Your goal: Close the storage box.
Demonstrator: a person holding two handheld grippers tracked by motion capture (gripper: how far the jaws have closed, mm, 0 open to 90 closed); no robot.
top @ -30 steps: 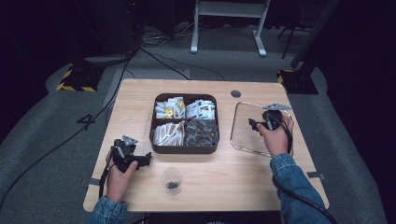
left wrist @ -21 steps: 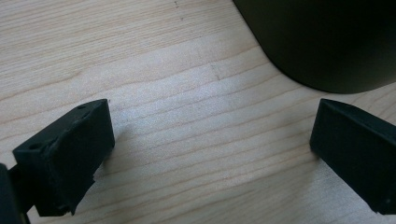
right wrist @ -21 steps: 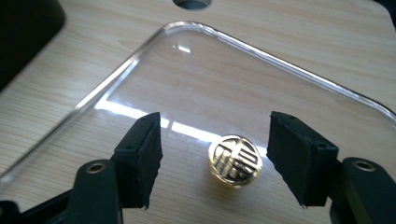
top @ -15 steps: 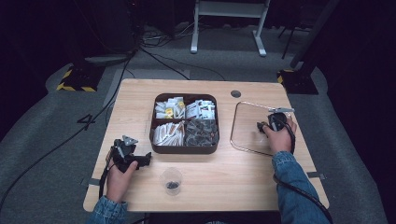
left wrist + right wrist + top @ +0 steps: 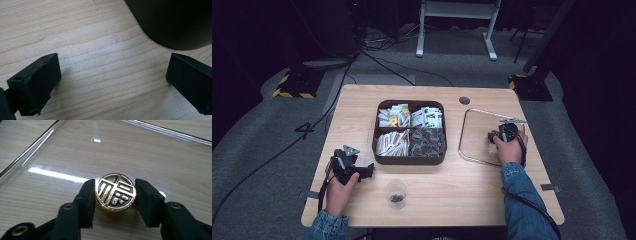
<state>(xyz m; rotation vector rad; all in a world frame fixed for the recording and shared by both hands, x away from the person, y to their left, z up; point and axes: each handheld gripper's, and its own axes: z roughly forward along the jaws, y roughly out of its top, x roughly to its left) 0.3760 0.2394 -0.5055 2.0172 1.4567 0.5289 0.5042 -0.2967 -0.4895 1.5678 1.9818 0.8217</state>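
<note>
A clear glass lid (image 5: 473,136) with a metal rim lies flat on the wooden table at the right. In its middle stands a round gold knob (image 5: 115,192) with a black pattern. My right gripper (image 5: 115,196) has just been closing its jaws and now has a pad pressed against each side of the knob. In the high view the right gripper (image 5: 494,137) sits low over the lid under the person's hand. My left gripper (image 5: 368,170) rests at the table's front left, open, with bare wood between its jaws (image 5: 112,80).
A dark four-part box (image 5: 409,160) of small packets and parts sits mid-table; its rounded corner (image 5: 175,20) lies just beyond the left jaws. A small clear cup (image 5: 396,193) with dark bits stands near the front edge.
The right hand has come down onto the lid and its jaws have narrowed around the knob. The left hand has stayed still.
</note>
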